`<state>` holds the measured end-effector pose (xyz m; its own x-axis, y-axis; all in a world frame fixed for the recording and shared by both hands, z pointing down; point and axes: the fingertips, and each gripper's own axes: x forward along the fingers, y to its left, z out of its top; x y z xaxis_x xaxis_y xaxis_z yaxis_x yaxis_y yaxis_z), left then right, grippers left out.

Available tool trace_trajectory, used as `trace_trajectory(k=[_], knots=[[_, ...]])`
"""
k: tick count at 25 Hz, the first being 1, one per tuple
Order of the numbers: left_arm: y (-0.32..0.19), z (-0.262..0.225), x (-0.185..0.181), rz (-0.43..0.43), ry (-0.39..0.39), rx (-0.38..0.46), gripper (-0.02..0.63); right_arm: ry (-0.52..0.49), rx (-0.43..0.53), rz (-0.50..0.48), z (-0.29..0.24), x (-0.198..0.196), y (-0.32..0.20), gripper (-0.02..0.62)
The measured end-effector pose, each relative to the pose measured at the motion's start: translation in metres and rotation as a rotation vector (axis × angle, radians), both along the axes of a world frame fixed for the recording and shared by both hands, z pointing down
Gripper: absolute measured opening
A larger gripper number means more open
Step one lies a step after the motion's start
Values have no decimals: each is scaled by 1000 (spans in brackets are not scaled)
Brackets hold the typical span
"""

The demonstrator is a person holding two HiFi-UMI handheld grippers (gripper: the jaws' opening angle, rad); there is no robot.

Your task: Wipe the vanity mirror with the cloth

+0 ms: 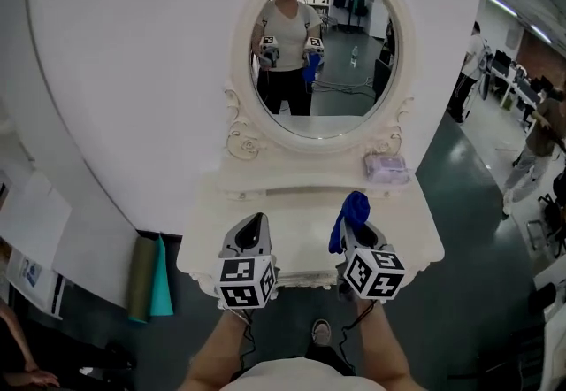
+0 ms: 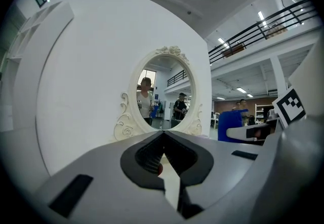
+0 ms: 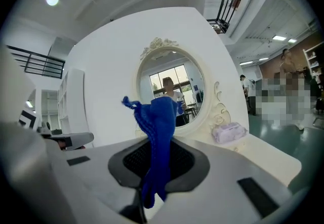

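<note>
An oval vanity mirror in an ornate cream frame stands on a cream dressing table against a white wall; it also shows in the left gripper view as the mirror and in the right gripper view as the mirror. My right gripper is shut on a blue cloth, which sticks up from the jaws as the cloth. My left gripper is shut and holds nothing. Both hover over the table's front, short of the mirror.
A pale purple packet lies on the table's right, below the mirror. Rolled green and teal mats lean by the table's left side. People stand on the floor at the right.
</note>
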<state>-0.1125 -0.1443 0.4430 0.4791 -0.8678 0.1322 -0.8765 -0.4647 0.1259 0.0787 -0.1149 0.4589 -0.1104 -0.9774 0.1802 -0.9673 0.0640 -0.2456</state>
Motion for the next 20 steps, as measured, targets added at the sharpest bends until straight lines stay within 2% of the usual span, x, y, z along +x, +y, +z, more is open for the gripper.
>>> trace_trajectory(k=[11,20], knots=[[-85,-13,64,-104,8,19,3,16,14,-102,-15,68,-105,66],[-132,-8,93,-184,26,5,3,70,9,-201,-19,96,-164,66]])
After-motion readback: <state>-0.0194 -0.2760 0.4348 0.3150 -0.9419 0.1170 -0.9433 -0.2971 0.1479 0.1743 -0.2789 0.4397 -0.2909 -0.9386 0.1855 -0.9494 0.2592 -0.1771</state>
